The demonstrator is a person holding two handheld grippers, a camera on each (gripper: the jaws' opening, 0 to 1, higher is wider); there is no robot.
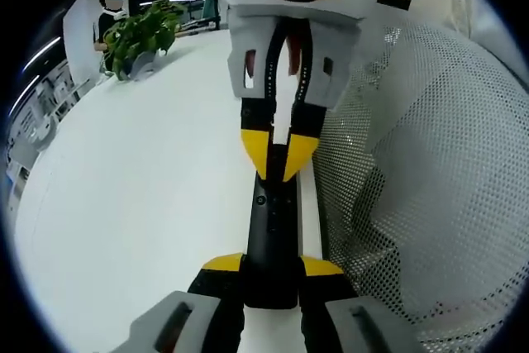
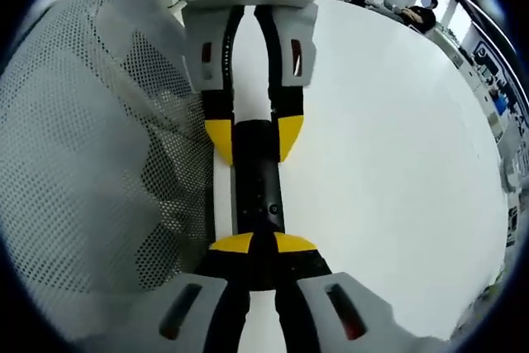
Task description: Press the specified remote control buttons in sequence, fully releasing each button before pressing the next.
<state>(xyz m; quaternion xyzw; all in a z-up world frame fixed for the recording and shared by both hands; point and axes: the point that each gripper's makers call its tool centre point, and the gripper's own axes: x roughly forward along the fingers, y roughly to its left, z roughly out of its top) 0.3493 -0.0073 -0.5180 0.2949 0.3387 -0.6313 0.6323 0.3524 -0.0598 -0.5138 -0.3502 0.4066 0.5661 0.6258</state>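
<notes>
While the left gripper (image 1: 273,266) holds the near end of the black remote control (image 1: 273,237) between its yellow-tipped jaws, the right gripper (image 2: 262,244) brings its nearly closed jaws together on the remote's upper face at the opposite end. The remote lies along the edge of the white desk (image 1: 149,204). A white mesh garment (image 1: 421,188) lies just beside it, and a potted plant (image 1: 140,35) stands far across the desk.

Both views face each other close along the remote (image 1: 273,229) (shared), over the white table (image 1: 140,188).

Bare table (image 1: 140,204) beside mesh garment (image 1: 430,204)
</notes>
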